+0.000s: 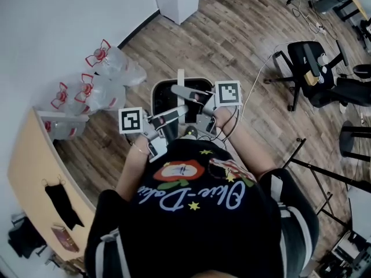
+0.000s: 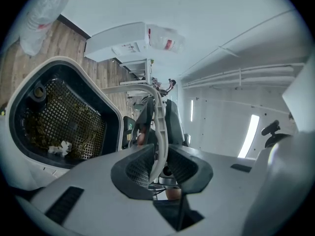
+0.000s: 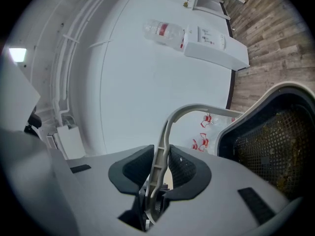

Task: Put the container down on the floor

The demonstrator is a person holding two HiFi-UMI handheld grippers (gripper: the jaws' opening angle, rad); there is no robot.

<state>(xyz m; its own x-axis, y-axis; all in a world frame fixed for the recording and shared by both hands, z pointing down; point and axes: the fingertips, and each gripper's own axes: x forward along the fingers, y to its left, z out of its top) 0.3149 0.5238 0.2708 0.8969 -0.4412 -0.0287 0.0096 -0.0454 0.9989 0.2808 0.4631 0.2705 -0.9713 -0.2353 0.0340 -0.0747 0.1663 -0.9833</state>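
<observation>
Held level, left claw [image 2: 158, 163] and right claw [image 3: 160, 168] clench the handle [image 2: 158, 124] of the container [image 2: 64, 61].

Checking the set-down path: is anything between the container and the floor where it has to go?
Nothing visible. The wood floor around the container is bare; the clear bags lie off to its left, by the wall. The spot directly underneath is hidden by the container itself.

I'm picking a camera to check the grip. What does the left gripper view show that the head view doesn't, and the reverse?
Left gripper view only: the left gripper shut on the pale handle, and debris on the mesh basket. Head view only: the person's black shirt and the table. Both: the container, the wooden floor and a clear bag.
</observation>
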